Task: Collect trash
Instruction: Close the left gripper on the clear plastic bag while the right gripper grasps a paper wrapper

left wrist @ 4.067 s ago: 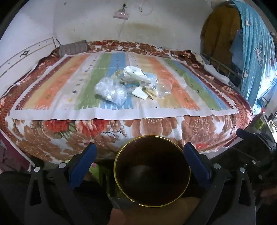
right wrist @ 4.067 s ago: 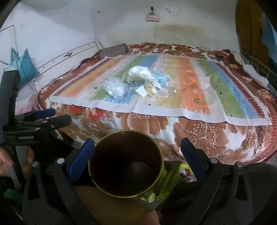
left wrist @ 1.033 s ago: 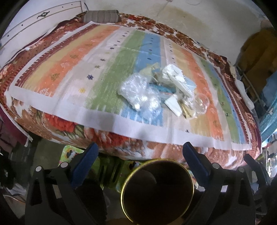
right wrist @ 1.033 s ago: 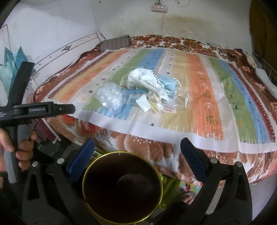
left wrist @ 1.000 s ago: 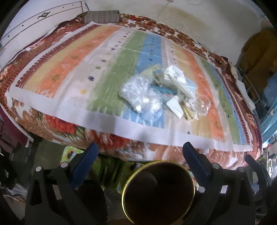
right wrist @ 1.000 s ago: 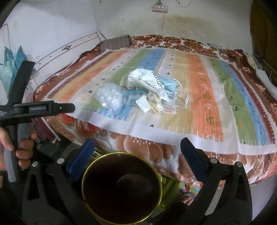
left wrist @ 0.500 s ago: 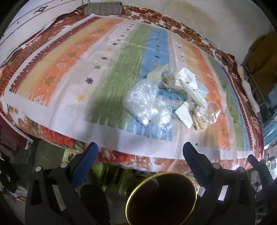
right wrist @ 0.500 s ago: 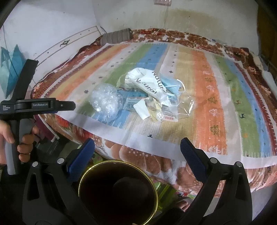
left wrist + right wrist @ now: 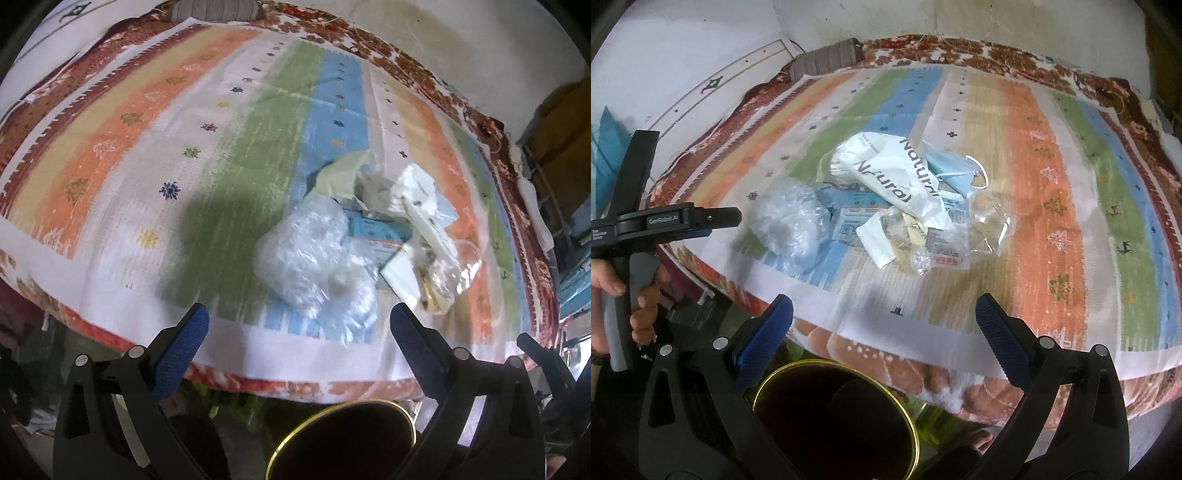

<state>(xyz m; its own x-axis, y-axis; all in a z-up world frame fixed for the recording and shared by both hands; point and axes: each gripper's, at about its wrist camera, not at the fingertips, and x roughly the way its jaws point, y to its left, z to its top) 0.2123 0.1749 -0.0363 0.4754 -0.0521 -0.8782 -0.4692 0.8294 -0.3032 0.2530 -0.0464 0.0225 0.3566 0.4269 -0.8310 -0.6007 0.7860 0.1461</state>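
Both grippers are spread wide and hold nothing. The left gripper [image 9: 299, 325] hovers at the near edge of the bed [image 9: 110, 155], with its blue fingertips [image 9: 183, 341] level with the white border of the striped cover. The right gripper [image 9: 884, 317] hovers at the same near edge, further right. A dark bin with a gold rim [image 9: 834, 417] stands on the floor below the grippers, mouth up; it appears empty as far as its dark interior allows a reading.

The trash lies in one loose pile on the cover, towards the near side of the bed. The parts are:

- a crumpled clear plastic bundle [image 9: 306, 254] at the left end of the pile;
- a white printed bag [image 9: 890, 177] in the middle, its long axis running from far left to near right;
- a blue face mask [image 9: 955, 170] at the far right, touching the bag;
- small wrappers and a clear film [image 9: 988, 225] at the near right.

The governing relation: the clear plastic bundle lies directly ahead of the left gripper, slightly right of its centre line and just beyond the fingertips. The right gripper's view shows the left gripper's finger [image 9: 713, 218] beside that bundle. The left hand is therefore the nearer one for this item, and a short forward reach is likely sufficient. The wrappers lie ahead of the right gripper, further off.

The bundle is soft and springy; a shallow pinch may slip off.
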